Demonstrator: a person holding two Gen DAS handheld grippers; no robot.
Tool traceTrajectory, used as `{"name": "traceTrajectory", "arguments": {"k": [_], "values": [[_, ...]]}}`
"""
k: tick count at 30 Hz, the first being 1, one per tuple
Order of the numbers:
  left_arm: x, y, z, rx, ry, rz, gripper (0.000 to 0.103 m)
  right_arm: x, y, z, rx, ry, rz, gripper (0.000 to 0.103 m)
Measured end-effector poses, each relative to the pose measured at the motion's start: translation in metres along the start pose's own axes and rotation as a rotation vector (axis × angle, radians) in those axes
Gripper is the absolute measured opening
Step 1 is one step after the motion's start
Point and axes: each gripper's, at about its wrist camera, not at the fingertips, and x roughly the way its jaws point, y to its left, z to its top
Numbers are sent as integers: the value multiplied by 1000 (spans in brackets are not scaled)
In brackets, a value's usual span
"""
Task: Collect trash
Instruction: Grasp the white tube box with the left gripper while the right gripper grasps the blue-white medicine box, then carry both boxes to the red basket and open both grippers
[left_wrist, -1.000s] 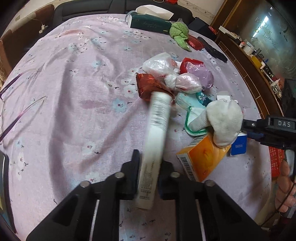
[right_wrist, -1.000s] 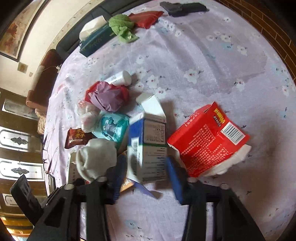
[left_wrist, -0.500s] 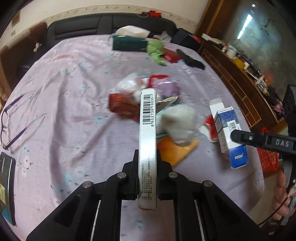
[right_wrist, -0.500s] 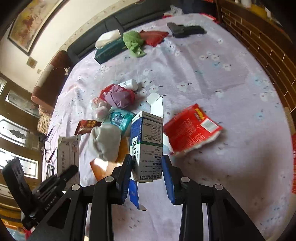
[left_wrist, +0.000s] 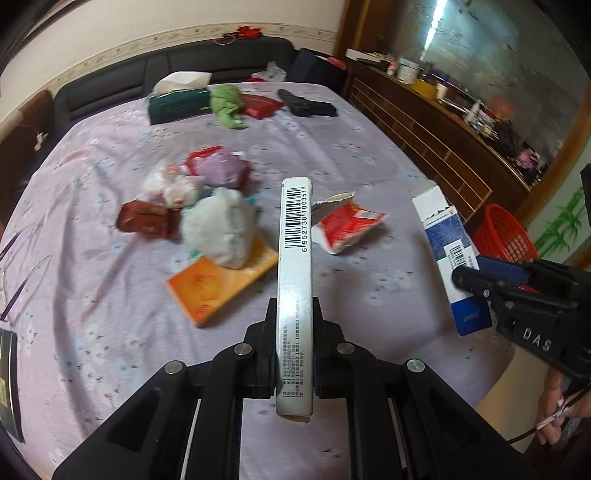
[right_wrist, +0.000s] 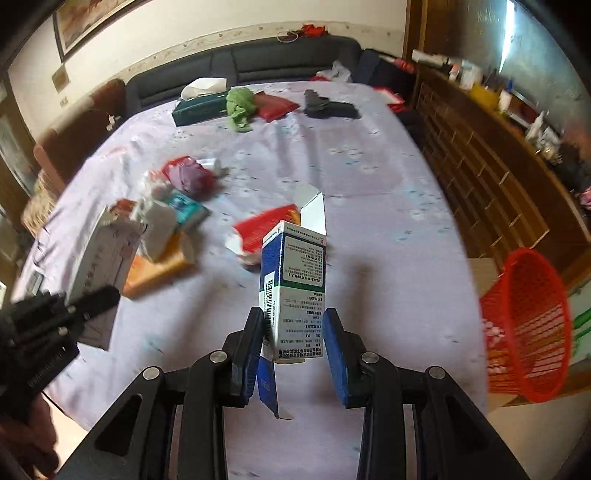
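A slim white carton with a barcode (left_wrist: 294, 280) is standing upright above the near edge of the tabletop (left_wrist: 351, 155), the left claw (left_wrist: 294, 354) clamping its lower part tight. Toward the tabletop's right edge, the right claw (right_wrist: 293, 354) is gripping a blue-and-white medicine box (right_wrist: 295, 288) between its blue pads. Behind both, wrappers, a red packet (left_wrist: 347, 227) and an orange box (left_wrist: 218, 284) are lying mid-tabletop, and a red mesh basket (right_wrist: 532, 328) is sitting beyond the right edge.
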Motion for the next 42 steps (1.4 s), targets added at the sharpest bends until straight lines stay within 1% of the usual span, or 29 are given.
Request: {"name": "traceTrajectory", "arguments": {"k": [9, 14, 27, 42], "values": [[3, -45, 3, 56, 4, -35, 12, -18, -35, -21, 29, -14, -39, 35], [6, -60, 5, 71, 7, -39, 12, -24, -46, -27, 33, -23, -53, 35], [11, -87, 13, 99, 5, -52, 12, -29, -67, -31, 23, -30, -77, 35], [11, -98, 16, 110, 3, -59, 12, -33, -74, -30, 20, -38, -91, 35]]}}
